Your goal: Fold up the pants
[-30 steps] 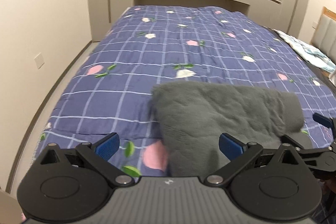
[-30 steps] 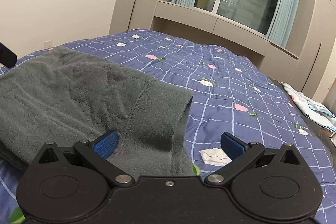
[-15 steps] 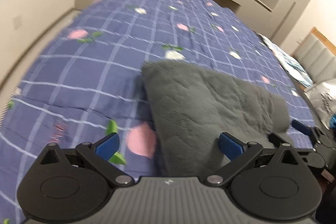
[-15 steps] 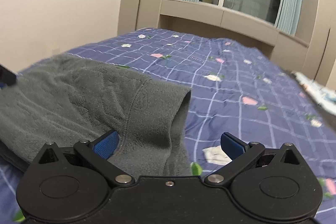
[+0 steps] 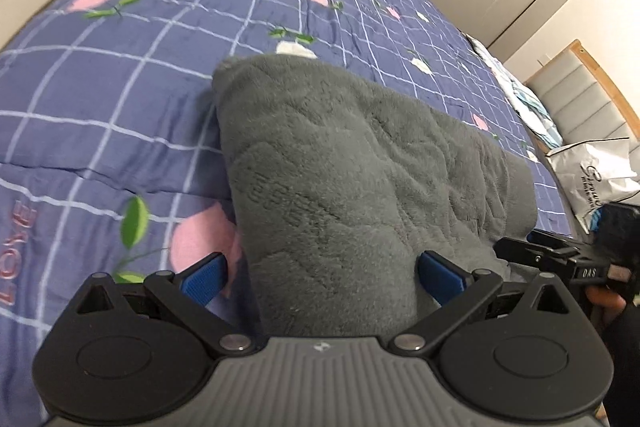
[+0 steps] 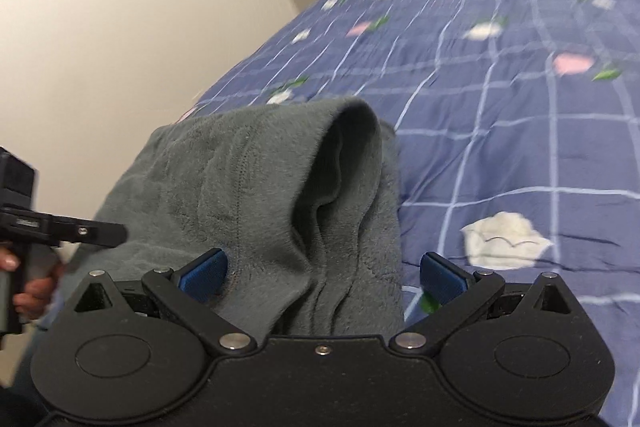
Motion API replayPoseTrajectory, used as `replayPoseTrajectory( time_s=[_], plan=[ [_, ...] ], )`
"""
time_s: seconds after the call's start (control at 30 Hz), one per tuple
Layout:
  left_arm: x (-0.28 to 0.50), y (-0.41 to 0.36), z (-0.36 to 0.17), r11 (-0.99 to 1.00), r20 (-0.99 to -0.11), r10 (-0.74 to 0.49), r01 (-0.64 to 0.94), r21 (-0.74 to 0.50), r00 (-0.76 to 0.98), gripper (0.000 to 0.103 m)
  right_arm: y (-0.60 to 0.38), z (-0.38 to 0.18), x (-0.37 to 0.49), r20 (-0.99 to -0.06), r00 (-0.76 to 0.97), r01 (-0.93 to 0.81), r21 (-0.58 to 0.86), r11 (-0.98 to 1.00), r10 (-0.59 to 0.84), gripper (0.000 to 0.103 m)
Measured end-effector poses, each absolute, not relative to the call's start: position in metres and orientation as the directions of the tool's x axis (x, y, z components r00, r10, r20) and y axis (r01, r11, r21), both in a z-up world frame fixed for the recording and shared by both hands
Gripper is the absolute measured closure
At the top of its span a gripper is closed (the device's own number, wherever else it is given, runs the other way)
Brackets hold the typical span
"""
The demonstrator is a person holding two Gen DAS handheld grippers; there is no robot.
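Grey fleece pants lie folded on a blue checked bedspread. My left gripper is open, and the near left end of the pants sits between its blue pads. In the right wrist view the pants show an open hem or waistband mouth facing me. My right gripper is open too, with that bunched end between its spread fingers. Each gripper shows at the edge of the other's view: the right one and the left one, both held by a hand.
A white printed bag stands beyond the bed's right side, near a padded headboard. A pale blue cloth lies at the bed's right edge. A beige wall runs along the left.
Both grippers have tipped downward and moved in on the near edge of the pants. The fabric now sits between each pair of fingers, and both remain spread.
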State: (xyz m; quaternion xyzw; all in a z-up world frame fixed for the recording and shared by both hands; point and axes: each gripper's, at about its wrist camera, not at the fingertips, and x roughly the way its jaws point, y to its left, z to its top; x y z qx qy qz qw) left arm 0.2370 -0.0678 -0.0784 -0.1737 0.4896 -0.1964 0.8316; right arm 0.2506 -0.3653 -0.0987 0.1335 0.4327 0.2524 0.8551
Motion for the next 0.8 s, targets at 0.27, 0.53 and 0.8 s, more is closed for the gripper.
replayPoseTrajectory(
  time_s=[0.27,0.53,0.8],
  plan=[
    [0.247,-0.079,-0.087,0.84,-0.72,-0.54,0.215,-0.499,0.437,0.0,-0.36,-0.108,0.285,-0.651,0.307,-0.405,0.571,0.715,0.694,0.0],
    [0.255,-0.081,-0.092,0.823,-0.715,-0.568,0.247,-0.512,0.408,0.0,-0.351,-0.114,0.294,-0.618,0.331,-0.384,0.602,0.7,0.713,0.0],
    [0.253,-0.083,-0.092,0.829,-0.716,-0.558,0.245,-0.503,0.42,0.0,-0.352,-0.119,0.29,-0.608,0.363,-0.375,0.598,0.708,0.706,0.0]
  ],
)
